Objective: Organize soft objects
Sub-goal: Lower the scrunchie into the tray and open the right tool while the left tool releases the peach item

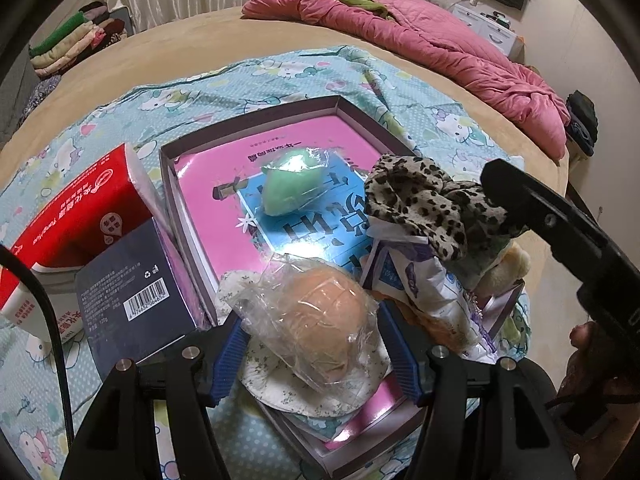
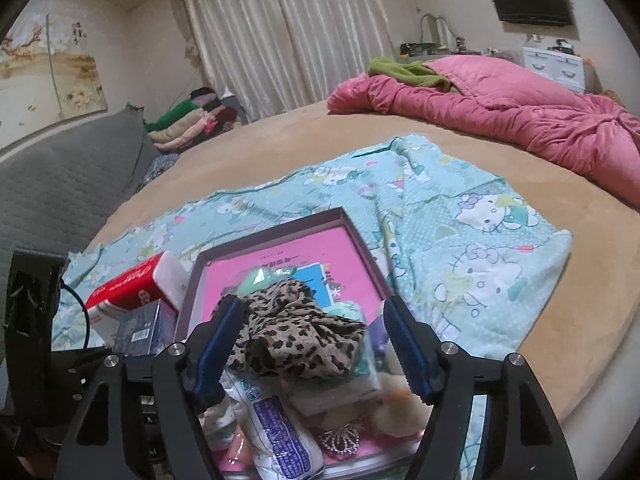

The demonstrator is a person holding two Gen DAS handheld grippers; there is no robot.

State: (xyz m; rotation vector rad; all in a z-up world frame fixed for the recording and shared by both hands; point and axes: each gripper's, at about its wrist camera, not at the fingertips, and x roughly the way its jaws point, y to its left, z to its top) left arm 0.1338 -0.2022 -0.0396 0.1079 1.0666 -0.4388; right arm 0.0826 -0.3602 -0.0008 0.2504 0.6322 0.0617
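Observation:
An open purple-rimmed box [image 1: 248, 120] with a pink book in its bottom lies on a cartoon-print sheet. A green soft lump in plastic wrap [image 1: 292, 184] rests inside it. My left gripper [image 1: 316, 360] is shut on a peach bun-shaped squishy in clear wrap [image 1: 320, 320], above a white floral cloth [image 1: 280, 388]. A leopard-print cloth [image 2: 296, 332] tops a pile at the box's right side, over a white packet with blue print [image 2: 276, 428]. My right gripper [image 2: 316, 344] stands open around the leopard cloth [image 1: 416, 200], its right pad clear of it.
A red tissue pack [image 1: 80, 204] and a dark barcode box [image 1: 128, 276] stand left of the box. A yellow plush [image 1: 516, 264] sits under the pile. A pink quilt [image 1: 440, 48] lies across the far bed, and folded clothes [image 2: 188, 120] are stacked at the back left.

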